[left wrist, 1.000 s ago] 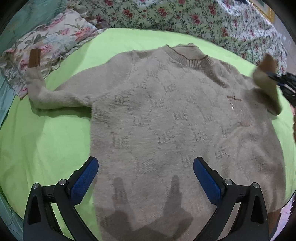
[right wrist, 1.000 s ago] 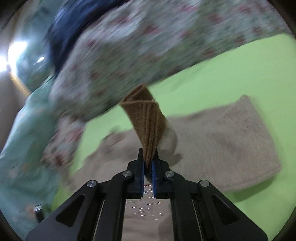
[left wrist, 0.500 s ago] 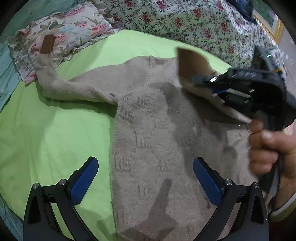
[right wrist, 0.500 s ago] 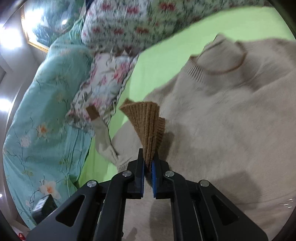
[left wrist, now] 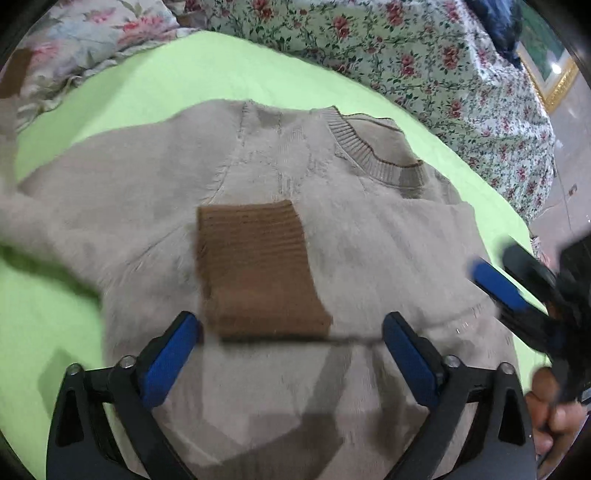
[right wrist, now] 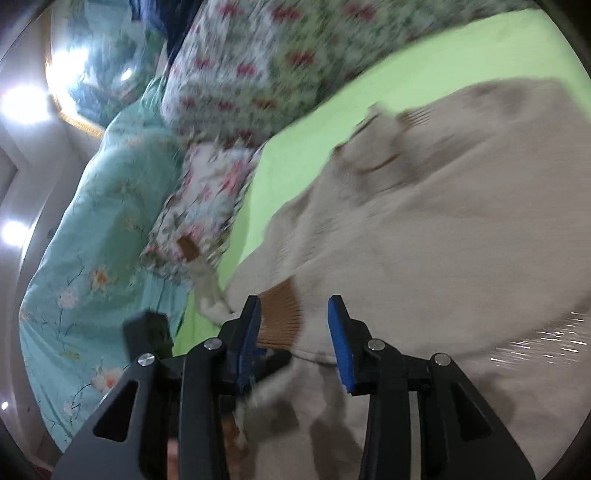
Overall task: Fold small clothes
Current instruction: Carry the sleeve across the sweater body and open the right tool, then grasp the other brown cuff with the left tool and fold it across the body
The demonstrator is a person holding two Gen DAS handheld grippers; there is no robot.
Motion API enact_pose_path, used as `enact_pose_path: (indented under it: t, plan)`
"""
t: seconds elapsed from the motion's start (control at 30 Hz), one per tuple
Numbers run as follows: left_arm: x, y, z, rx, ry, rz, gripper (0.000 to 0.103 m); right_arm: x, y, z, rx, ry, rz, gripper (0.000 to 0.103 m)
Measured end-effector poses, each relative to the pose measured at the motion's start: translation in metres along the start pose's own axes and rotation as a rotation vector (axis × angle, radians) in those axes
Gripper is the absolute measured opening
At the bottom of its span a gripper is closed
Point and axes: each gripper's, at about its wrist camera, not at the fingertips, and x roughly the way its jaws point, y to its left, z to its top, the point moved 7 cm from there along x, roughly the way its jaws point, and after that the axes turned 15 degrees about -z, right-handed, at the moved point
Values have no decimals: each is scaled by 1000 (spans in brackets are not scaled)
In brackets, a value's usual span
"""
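Observation:
A beige knit sweater (left wrist: 369, 258) lies flat on the green sheet (left wrist: 147, 85). One sleeve is folded across its chest, and that sleeve's brown ribbed cuff (left wrist: 258, 269) rests on the body. My left gripper (left wrist: 291, 354) is open and empty just above the sweater, near the cuff. My right gripper (right wrist: 295, 325) is open and empty over the same brown cuff (right wrist: 280, 314); it also shows at the right edge of the left wrist view (left wrist: 517, 291). The other sleeve's brown cuff (right wrist: 188, 249) lies out by the pillow.
A floral pillow (left wrist: 85, 29) and floral quilt (left wrist: 424, 62) border the far edge of the sheet. A teal flowered bedcover (right wrist: 92, 240) lies beyond the pillow. A hand (left wrist: 554, 406) holds the right gripper.
My right gripper carried the sleeve cuff across the sweater, laid it on the chest and opened. My left gripper moved in closer over the sweater.

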Motion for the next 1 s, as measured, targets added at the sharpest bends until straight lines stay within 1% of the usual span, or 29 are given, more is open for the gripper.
enact_pose_path:
  t: [0.03,0.07,0.1,0.13,0.17,0.2,0.23,0.3,0.37,0.4,0.47,0.53,0.57,0.6,0.63,0.67,0.7,0.77,0.83,0.87,0.9,0.93,0.97,1.0]
  plan:
    - [3,0,3,10,-8,6,79,-13,-16,2,18,-22,-38,39]
    - [5,0,6,24,-18,19,48,-22,-28,5,31,-39,-70,39]
    - [5,-1,10,45,-22,34,28,-36,-46,9,47,-64,-118,39]
    - [4,-2,13,48,-24,20,11,-47,-58,13,55,-84,-155,39]
    - [-4,-3,18,48,-60,-7,11,-58,-71,19,59,-106,-196,39]
    - [-12,-3,20,60,-91,-5,11,-69,-84,25,60,-132,-241,39]
    - [-17,0,22,79,-109,12,12,-82,-100,33,64,-164,-302,40]
    - [-10,10,20,84,-88,47,12,-95,-126,47,78,-191,-381,43]
    - [-3,19,14,54,-66,37,12,-97,-150,63,81,-193,-456,48]
    - [-5,20,13,51,-71,32,12,-91,-161,73,74,-185,-492,49]
    - [-8,17,12,58,-85,33,13,-77,-176,83,62,-154,-533,49]
    - [-10,15,11,77,-89,38,13,-49,-190,91,52,-87,-566,49]
    - [-11,14,10,89,-88,45,13,-39,-192,91,50,-61,-565,49]
    - [-11,13,10,101,-85,51,13,-24,-194,91,43,-21,-553,47]
    - [-11,10,11,111,-85,54,13,-17,-192,88,19,-4,-542,19]
    - [-12,7,14,121,-90,56,12,-13,-188,87,-13,1,-536,11]
    - [-14,4,16,135,-100,56,12,-16,-185,87,-25,-11,-538,11]
    - [-21,-2,17,157,-116,48,13,-34,-182,94,-13,-80,-529,10]
    - [-15,-1,15,157,-97,41,14,-46,-188,96,1,-121,-577,10]
    - [-11,1,14,157,-84,48,17,-45,-192,97,6,-120,-602,11]
    - [-7,5,11,156,-69,64,17,-42,-197,97,16,-100,-618,11]
    - [-4,8,9,149,-54,71,18,-42,-202,95,27,-80,-660,12]
    - [-4,10,7,140,-50,62,19,-46,-199,93,29,-94,-697,13]
    - [-8,12,6,133,-58,52,20,-56,-193,92,22,-135,-720,13]
